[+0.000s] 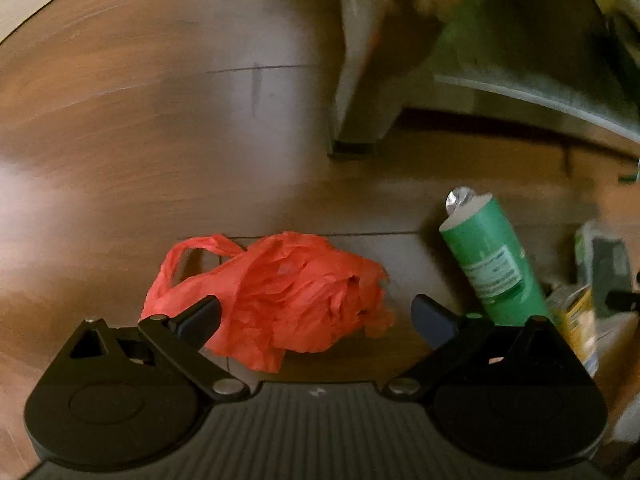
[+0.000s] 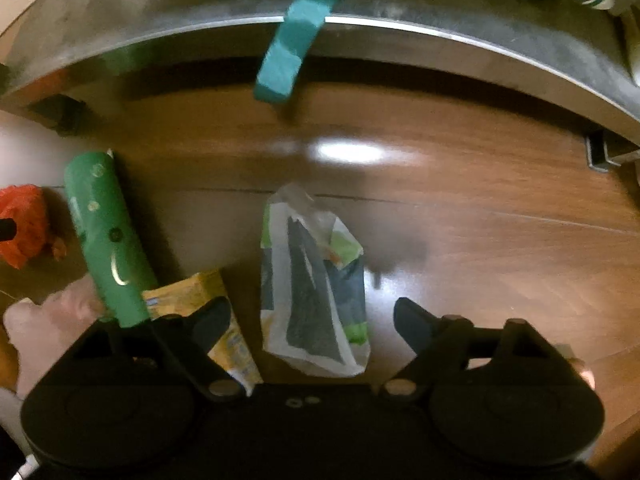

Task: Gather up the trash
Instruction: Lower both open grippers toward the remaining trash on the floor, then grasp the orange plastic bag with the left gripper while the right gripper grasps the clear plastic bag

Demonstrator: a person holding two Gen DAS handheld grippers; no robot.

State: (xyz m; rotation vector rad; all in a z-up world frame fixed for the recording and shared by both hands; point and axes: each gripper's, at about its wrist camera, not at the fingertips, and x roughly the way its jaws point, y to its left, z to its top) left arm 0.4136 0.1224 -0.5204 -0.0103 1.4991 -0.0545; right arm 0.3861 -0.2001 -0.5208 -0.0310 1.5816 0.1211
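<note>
A crumpled red plastic bag (image 1: 280, 296) lies on the wooden floor, between the open fingers of my left gripper (image 1: 316, 316). A green tube-shaped can (image 1: 494, 260) with a torn foil top lies to its right; it also shows in the right wrist view (image 2: 106, 236). My right gripper (image 2: 308, 320) is open over a white, green and dark snack wrapper (image 2: 316, 284). A yellow carton (image 2: 212, 308) lies under its left finger. The red bag shows at the left edge (image 2: 24, 224).
A metal-framed piece of furniture (image 2: 400, 28) runs across the back, with a leg (image 1: 360, 80) on the floor. A teal strap (image 2: 292, 52) hangs from its edge. The floor (image 1: 120, 140) is brown wood. A hand (image 2: 48, 328) shows at lower left.
</note>
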